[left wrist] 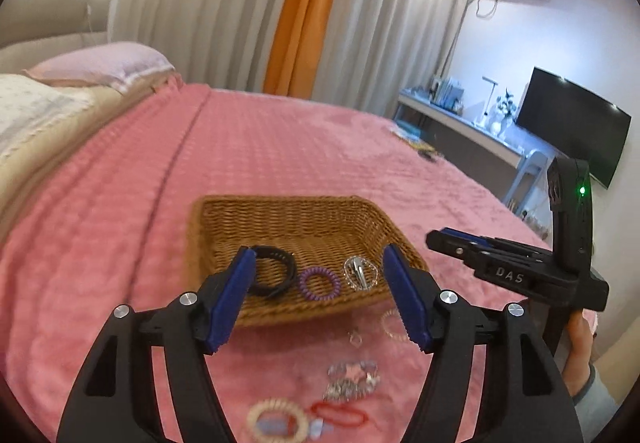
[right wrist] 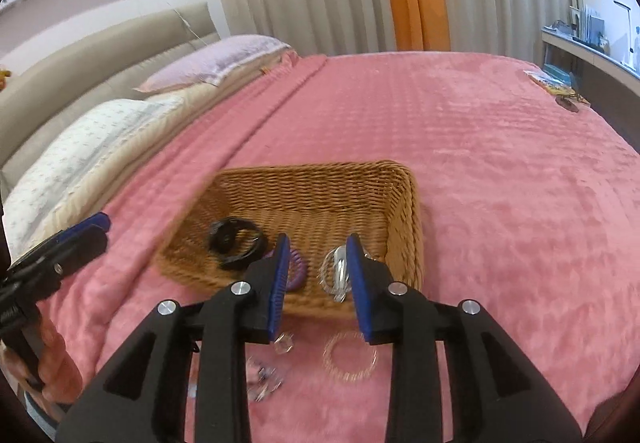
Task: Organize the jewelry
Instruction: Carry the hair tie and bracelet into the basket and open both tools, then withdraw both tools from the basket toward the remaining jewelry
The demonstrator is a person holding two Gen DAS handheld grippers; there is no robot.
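Gathering is partway done: a black hair tie (left wrist: 274,270), purple coil (left wrist: 319,283) and clear clip (left wrist: 360,272) lie in the wicker basket (left wrist: 304,211), while more pieces sit on the pink bed (left wrist: 280,147) before it. Both claws, left (left wrist: 320,299) and right (right wrist: 318,285), stand apart, empty. Next likely calls for lowering onto the clear coil (right wrist: 350,357) and pinching its thin rim

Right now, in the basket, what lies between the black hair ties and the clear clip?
A purple coil hair tie lies between the black hair ties and the clear clip on the wicker basket floor, clearest in the left wrist view.
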